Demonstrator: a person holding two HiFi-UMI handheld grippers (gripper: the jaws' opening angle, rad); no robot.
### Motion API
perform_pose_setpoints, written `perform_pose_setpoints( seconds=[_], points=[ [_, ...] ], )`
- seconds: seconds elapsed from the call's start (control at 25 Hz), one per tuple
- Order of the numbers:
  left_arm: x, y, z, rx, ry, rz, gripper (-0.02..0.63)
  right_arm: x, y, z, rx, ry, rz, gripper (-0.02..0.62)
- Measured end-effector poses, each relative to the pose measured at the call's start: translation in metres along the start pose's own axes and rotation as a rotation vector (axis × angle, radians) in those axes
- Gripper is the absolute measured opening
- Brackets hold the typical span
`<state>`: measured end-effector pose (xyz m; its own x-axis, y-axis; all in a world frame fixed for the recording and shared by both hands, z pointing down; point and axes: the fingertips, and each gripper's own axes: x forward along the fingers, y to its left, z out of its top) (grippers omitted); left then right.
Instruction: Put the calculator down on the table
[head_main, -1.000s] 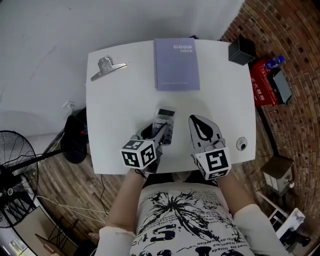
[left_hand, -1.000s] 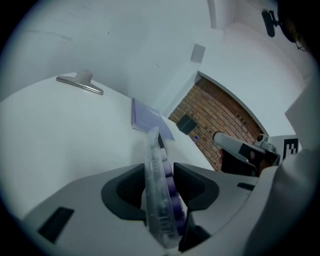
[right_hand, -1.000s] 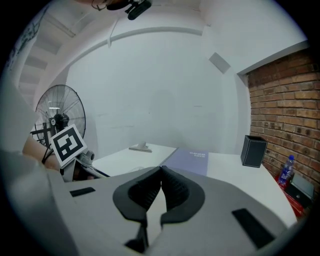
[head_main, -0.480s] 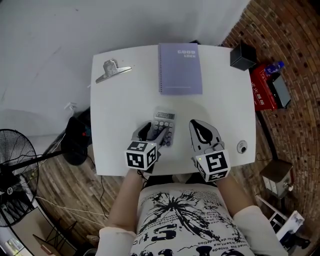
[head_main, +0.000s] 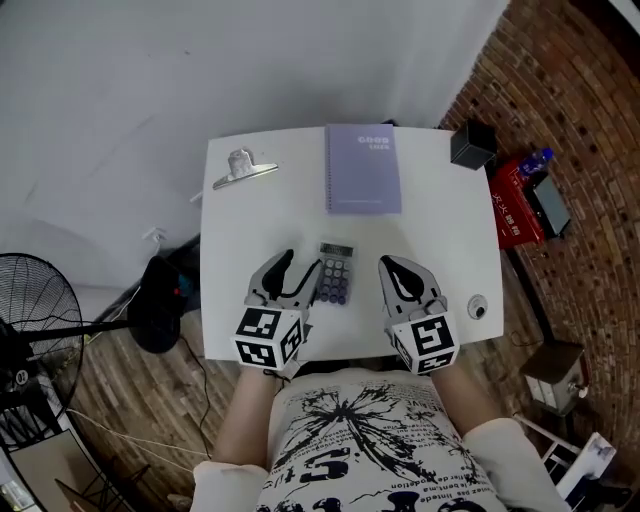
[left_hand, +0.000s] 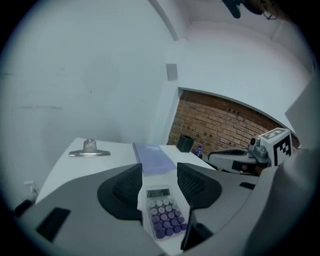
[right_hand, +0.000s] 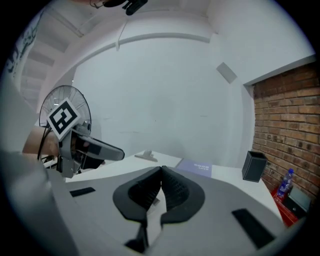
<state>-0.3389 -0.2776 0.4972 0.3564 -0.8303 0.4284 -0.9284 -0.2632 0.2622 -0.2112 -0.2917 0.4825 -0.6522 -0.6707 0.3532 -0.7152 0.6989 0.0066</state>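
Now, table (head_main: 440, 230): white, rounded corners, seen steeply from above; most of its top is bare.
Calculator (head_main: 334, 273): lies flat on the table near the front edge, display toward the far side and purple keys up; nothing touches it.
Left gripper (head_main: 302, 262): just to the left of the calculator in the head view. Its jaws are spread and closing, with no pad pressing on anything. In its own view the calculator (left_hand: 162, 212) shows low down through the gap between the jaws.
Right gripper (head_main: 388, 263): to the right of the calculator and apart from it. Its jaw tips are pressed together with nothing between them, as its own view (right_hand: 162, 170) shows.
Notebook (head_main: 363, 168): lilac, spiral-bound, closed, at the far middle of the table.
Binder clip (head_main: 242, 168): metal, at the far left corner.
Black box (head_main: 472, 146): at the far right corner.
Small round object (head_main: 477, 308): near the front right edge; too small to identify.
Walls: a plain white wall (head_main: 200, 70) behind the table and a brick wall (head_main: 590, 120) to the right.
Floor (head_main: 130, 390): wood planks left of the table.
Fan (head_main: 35, 330): a standing fan with a wire cage, at the left edge.
Red box (head_main: 515, 205): beside the table on the right, next to a blue-capped bottle (head_main: 537, 158).
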Motion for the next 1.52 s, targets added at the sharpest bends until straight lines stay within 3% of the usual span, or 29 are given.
perform_pose_setpoints(
  seconds=[0.2,0.4,0.52,1.0,1.24,1.52],
  points=[
    [-0.047,-0.018,0.055,0.091,-0.147,-0.01,0.142,-0.024,0.006,0.033,-0.031,-0.081,0.005,0.015],
    [-0.079,-0.038,0.083,0.288,-0.211,0.029,0.038,-0.043,0.005,0.062,-0.025,-0.147,0.009,0.014],
    [-0.09,-0.045,0.092,0.336,-0.244,0.026,0.016,-0.048,0.005,0.074,-0.045,-0.175,-0.002,0.014],
    [-0.096,-0.047,0.112,0.322,-0.286,-0.001,0.014,-0.052,-0.001,0.091,-0.082,-0.212,-0.013,0.012],
    [-0.091,-0.041,0.11,0.267,-0.287,-0.018,0.014,-0.05,-0.003,0.087,-0.089,-0.194,-0.013,0.012],
    [-0.089,-0.043,0.111,0.279,-0.291,-0.039,0.014,-0.046,-0.006,0.084,-0.074,-0.187,-0.025,0.012]
  ],
)
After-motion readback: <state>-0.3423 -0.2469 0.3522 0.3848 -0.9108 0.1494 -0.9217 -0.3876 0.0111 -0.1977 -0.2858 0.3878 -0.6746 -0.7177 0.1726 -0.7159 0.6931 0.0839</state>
